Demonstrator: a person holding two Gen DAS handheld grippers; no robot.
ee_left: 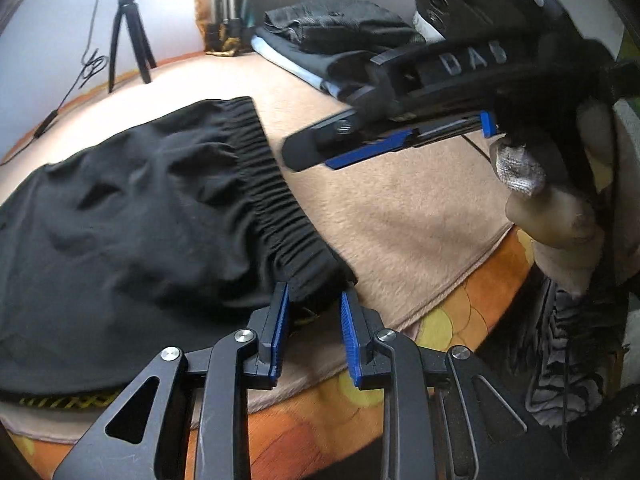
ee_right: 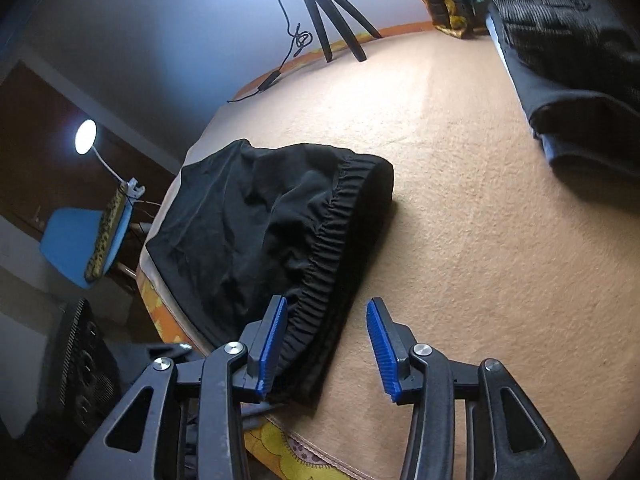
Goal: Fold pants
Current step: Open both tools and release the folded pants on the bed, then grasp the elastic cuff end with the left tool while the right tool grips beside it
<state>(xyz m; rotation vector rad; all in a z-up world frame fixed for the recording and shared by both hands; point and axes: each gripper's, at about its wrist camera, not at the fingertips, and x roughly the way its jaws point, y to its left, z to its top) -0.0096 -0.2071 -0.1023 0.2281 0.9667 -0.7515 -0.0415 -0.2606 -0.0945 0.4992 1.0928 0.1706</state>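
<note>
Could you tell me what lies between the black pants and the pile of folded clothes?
Only bare beige blanket separates the black pants from the folded clothes, clearest in the right wrist view.

Loads of bare blanket (ee_right: 460,200) right of the pants (ee_right: 260,220); folded clothes (ee_right: 580,92) and tripod (ee_right: 332,20) crowd the far edge.

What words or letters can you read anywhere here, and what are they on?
"DAS": raised letters on the body of the right gripper, seen from the left wrist; more letters may be hidden.
Yellow print on a black strip under the pants: too blurred to read.
Nothing readable in the right wrist view.
</note>
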